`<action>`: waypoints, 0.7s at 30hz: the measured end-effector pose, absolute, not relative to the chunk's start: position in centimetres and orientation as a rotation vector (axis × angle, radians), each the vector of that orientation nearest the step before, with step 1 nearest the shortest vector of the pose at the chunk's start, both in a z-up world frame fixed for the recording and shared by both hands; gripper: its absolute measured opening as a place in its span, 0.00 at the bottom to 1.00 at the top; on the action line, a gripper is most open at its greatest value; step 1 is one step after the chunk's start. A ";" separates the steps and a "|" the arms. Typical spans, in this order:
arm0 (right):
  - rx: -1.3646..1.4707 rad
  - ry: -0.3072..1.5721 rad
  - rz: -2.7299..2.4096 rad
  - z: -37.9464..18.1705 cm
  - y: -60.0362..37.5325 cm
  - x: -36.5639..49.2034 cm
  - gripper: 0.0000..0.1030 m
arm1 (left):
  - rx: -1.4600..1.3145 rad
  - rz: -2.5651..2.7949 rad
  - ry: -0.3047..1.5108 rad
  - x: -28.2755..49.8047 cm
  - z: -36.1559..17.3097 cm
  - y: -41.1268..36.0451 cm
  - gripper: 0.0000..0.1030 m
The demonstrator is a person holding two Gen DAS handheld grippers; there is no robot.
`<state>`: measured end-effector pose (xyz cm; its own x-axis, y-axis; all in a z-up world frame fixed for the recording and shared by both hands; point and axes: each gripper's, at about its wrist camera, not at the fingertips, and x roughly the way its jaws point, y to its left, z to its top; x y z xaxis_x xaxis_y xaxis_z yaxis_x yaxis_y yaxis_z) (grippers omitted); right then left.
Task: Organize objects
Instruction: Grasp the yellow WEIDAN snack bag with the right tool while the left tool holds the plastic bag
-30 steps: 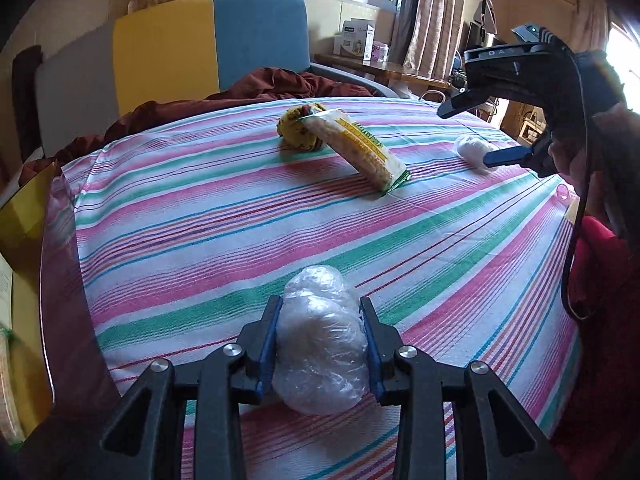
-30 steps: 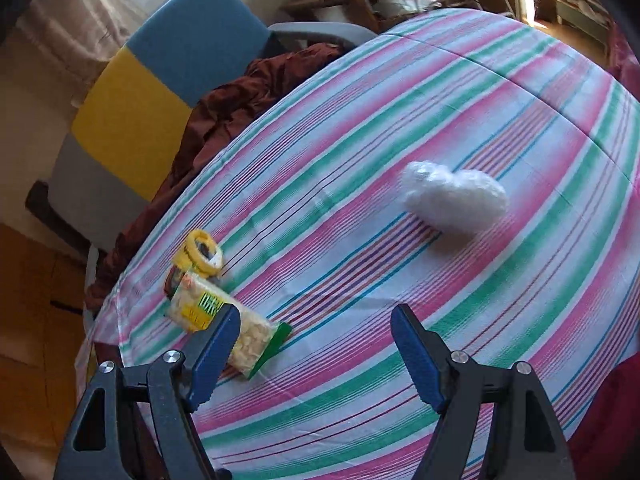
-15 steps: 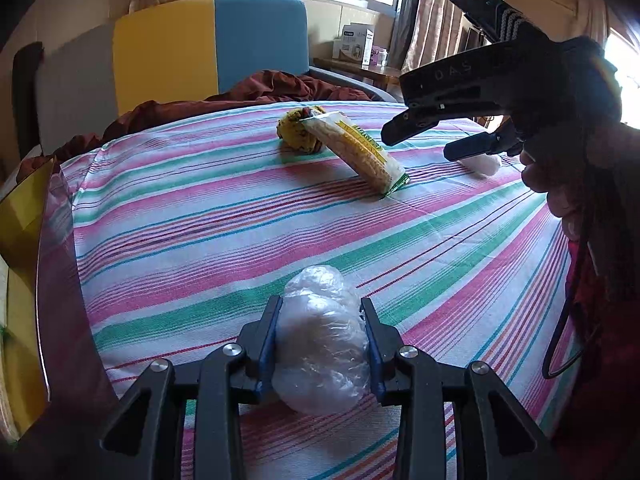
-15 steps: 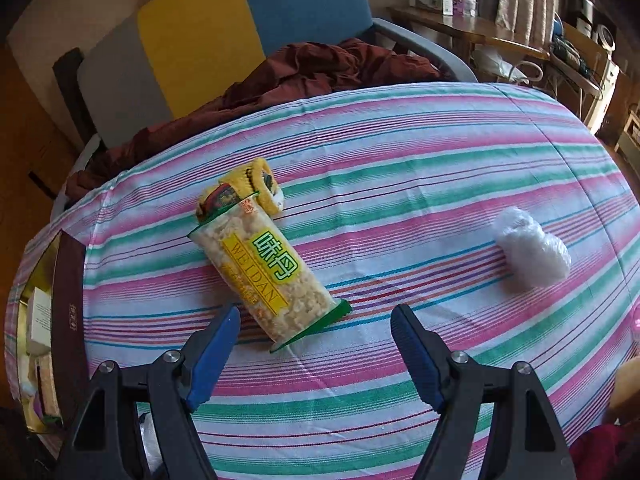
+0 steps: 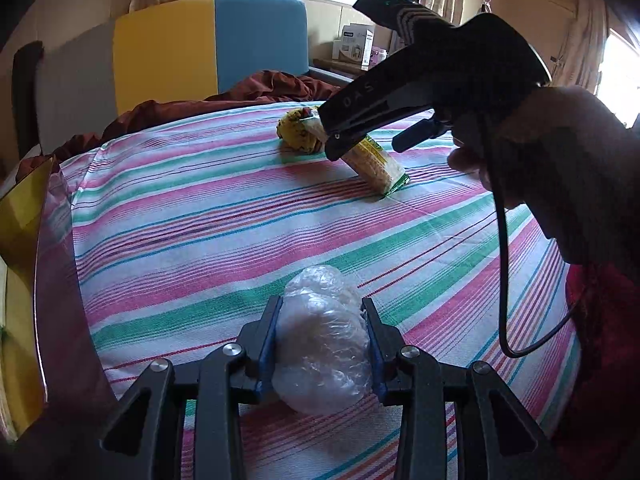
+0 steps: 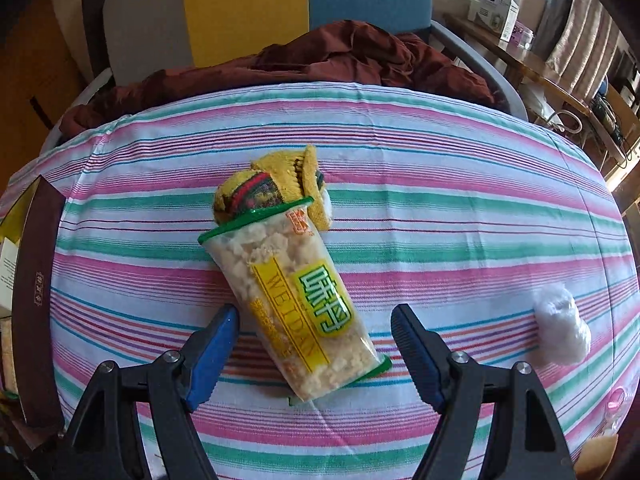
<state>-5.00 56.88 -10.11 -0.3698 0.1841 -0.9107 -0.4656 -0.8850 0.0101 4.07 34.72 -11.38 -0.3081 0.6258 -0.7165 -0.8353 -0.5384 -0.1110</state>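
So, left gripper point(image 5: 322, 344) clamped on a bag point(image 5: 324, 340), right gripper point(image 6: 314, 344) spread wide around the snack pack point(image 6: 296, 300), sock point(image 6: 272, 192) at its 12 o'clock.

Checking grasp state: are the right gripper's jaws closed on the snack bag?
No, the right gripper stands open, jaws either side of the snack bag without touching it.

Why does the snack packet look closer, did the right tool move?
Yes. The right tool swung from the white plastic bundle toward the yellow snack packet.
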 end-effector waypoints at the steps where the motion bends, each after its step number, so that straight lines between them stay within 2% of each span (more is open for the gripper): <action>1: -1.472 0.361 2.279 -10.3 56.9 -5.4 0.77 | -0.907 1.960 0.349 4.1 -11.4 34.7 0.38; 2: -1.482 0.351 2.270 -10.5 56.9 -5.7 0.73 | -0.907 1.959 0.348 4.0 -11.4 34.7 0.38; 3: -1.498 0.360 2.274 -10.7 56.7 -5.8 0.52 | -0.908 1.959 0.347 4.0 -11.4 34.7 0.38; 4: -1.506 0.359 2.275 -10.7 56.5 -5.8 0.49 | -0.909 1.958 0.345 4.1 -11.4 34.7 0.38; 9: -1.558 0.353 2.246 -10.3 54.6 -3.5 0.47 | -0.912 1.955 0.338 4.0 -11.3 34.7 0.38; 13: -1.613 0.451 2.220 -11.3 54.1 -1.3 0.48 | -0.912 1.955 0.337 4.1 -11.3 34.7 0.38; 21: -1.562 0.604 2.260 -11.7 55.5 -0.3 0.58 | -0.911 1.956 0.341 4.2 -11.3 34.7 0.38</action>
<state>-0.30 55.54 -11.72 -0.3462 0.0272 -0.9378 -0.4915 -0.8567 0.1566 4.18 34.73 -11.31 -0.3024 0.6293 -0.7159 -0.8346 -0.5377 -0.1200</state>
